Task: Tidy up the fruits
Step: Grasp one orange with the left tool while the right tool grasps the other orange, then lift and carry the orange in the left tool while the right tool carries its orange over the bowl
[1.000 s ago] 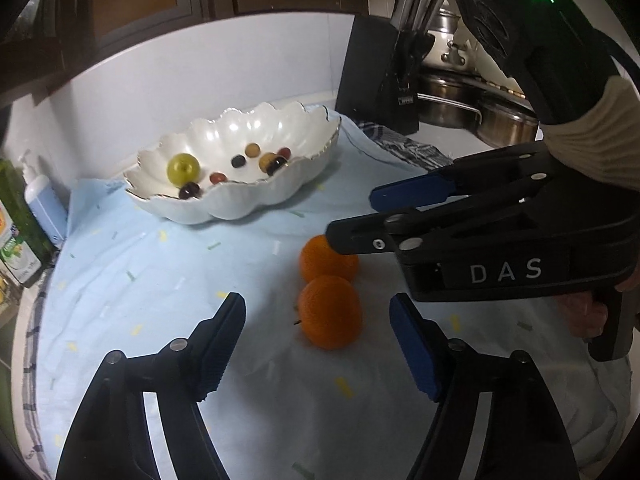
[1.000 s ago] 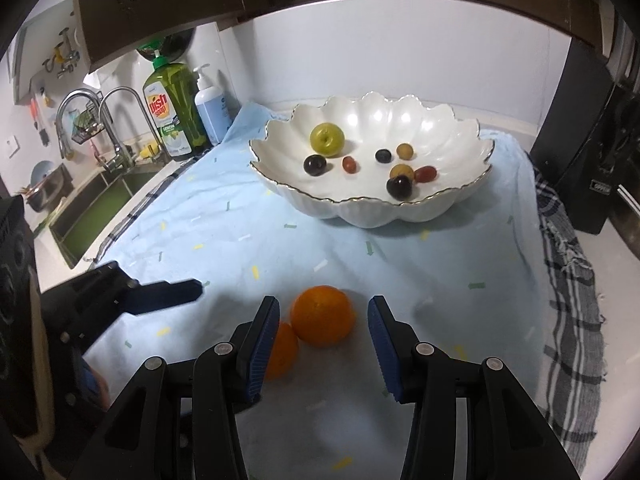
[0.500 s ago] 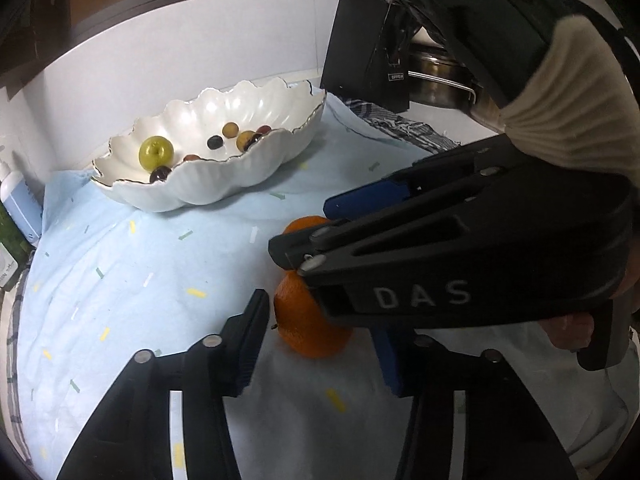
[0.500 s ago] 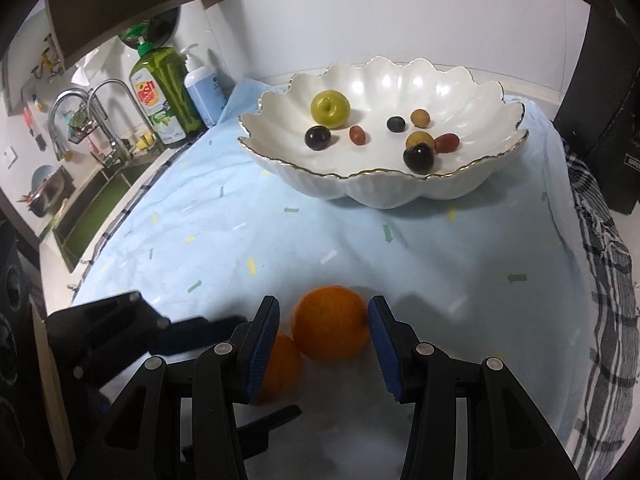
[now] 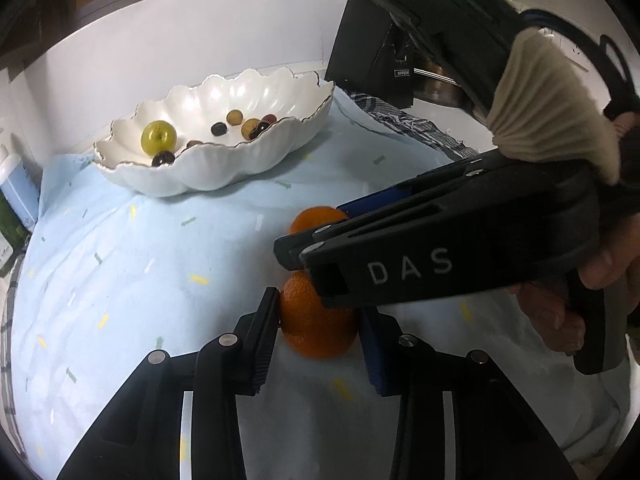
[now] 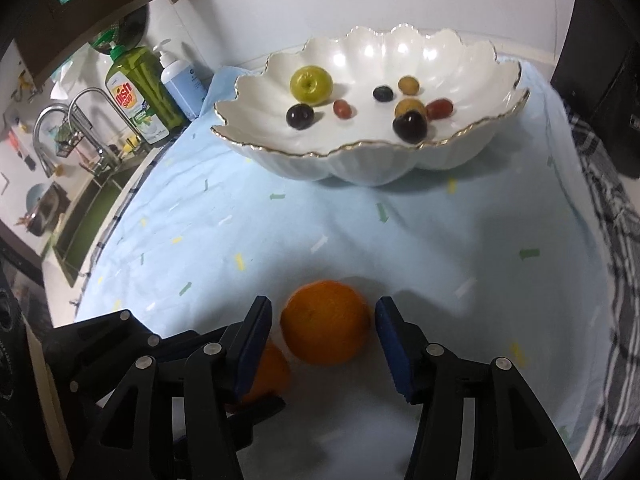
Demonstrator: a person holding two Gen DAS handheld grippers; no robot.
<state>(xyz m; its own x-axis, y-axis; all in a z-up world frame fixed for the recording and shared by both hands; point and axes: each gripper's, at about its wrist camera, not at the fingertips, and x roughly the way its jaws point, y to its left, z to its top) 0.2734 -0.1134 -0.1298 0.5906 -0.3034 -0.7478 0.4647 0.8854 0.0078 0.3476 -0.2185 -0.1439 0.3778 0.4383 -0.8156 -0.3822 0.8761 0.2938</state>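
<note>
Two oranges lie on the light blue cloth (image 5: 120, 280). My left gripper (image 5: 318, 322) is closing on the near orange (image 5: 316, 320), and both pads touch its sides. My right gripper (image 6: 325, 340) straddles the far orange (image 6: 324, 322); its jaws are opening, with a gap on each side of the fruit. In the left wrist view the right gripper (image 5: 320, 232) crosses above the far orange (image 5: 318, 218), a hand on its handle. The near orange (image 6: 272, 372) shows partly behind the right gripper's left finger. The white scalloped bowl (image 6: 360, 164) holds a green fruit (image 6: 311, 85) and several small fruits.
A dish soap bottle (image 6: 136, 92), a pump bottle (image 6: 180, 80) and a sink with a tap (image 6: 80, 120) are at the left. A black knife block (image 5: 372, 52) and a checked towel (image 5: 412, 128) are beside the bowl (image 5: 200, 176).
The left jaws have narrowed from wide apart onto the near orange. The right gripper has come lower over the far orange and its jaws have widened a little.
</note>
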